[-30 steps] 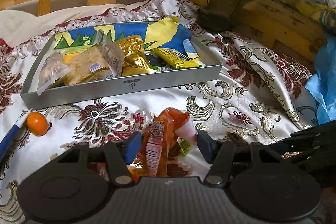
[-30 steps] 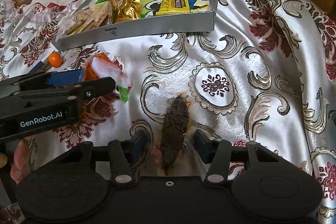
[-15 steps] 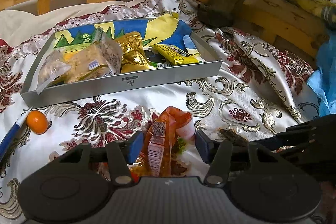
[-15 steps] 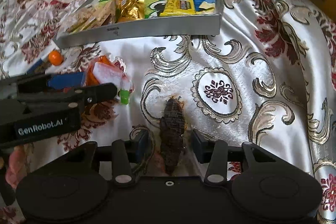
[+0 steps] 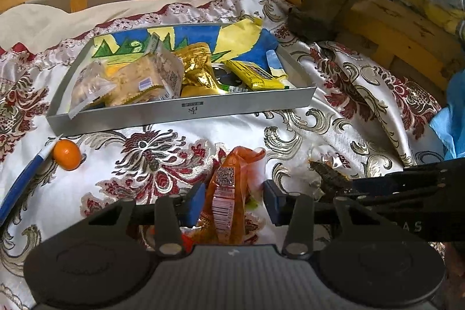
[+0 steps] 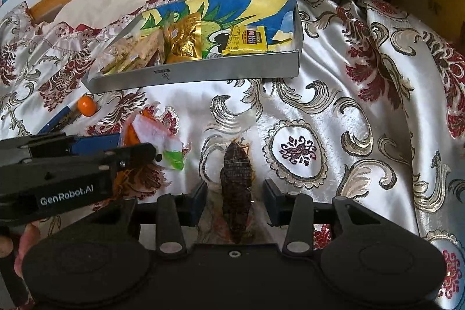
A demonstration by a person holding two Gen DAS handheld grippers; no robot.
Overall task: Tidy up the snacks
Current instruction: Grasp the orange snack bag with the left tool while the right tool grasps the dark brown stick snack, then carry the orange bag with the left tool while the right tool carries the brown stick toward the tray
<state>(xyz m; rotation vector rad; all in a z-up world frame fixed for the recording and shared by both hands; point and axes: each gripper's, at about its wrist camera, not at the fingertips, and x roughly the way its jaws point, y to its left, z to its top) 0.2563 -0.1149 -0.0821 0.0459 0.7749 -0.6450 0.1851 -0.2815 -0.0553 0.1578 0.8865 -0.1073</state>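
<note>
An orange snack bag (image 5: 229,193) lies on the flowery bed cover (image 5: 151,159), near its front edge, and it sits between the two fingers of the left gripper (image 5: 231,201). The jaws are closing on the bag: the left blue pad is right against its side, while a small gap shows at the right pad, so the bag is not pinched. Just to the right, a dark brown snack in clear wrap (image 6: 237,188) lies on the cover between the fingers of the right gripper (image 6: 235,199). Those jaws are partly spread, with gaps on both sides of the snack, so they do not press it. Both grippers tip down toward the cover and stand side by side, close together. A bit of a hand (image 6: 27,240) shows under the left gripper in the right wrist view. Farther back on the cover sits a grey tray (image 5: 186,109) with a bright blue and yellow picture on its floor. In it are pale cracker packs (image 5: 136,80) at the left end, a gold packet (image 5: 200,69) in the middle and a yellow packet (image 5: 252,74) toward the right end. Near the tray's front left corner a small orange fruit (image 5: 66,154) lies on the cover, touching a blue and white pen (image 5: 26,179).
</note>
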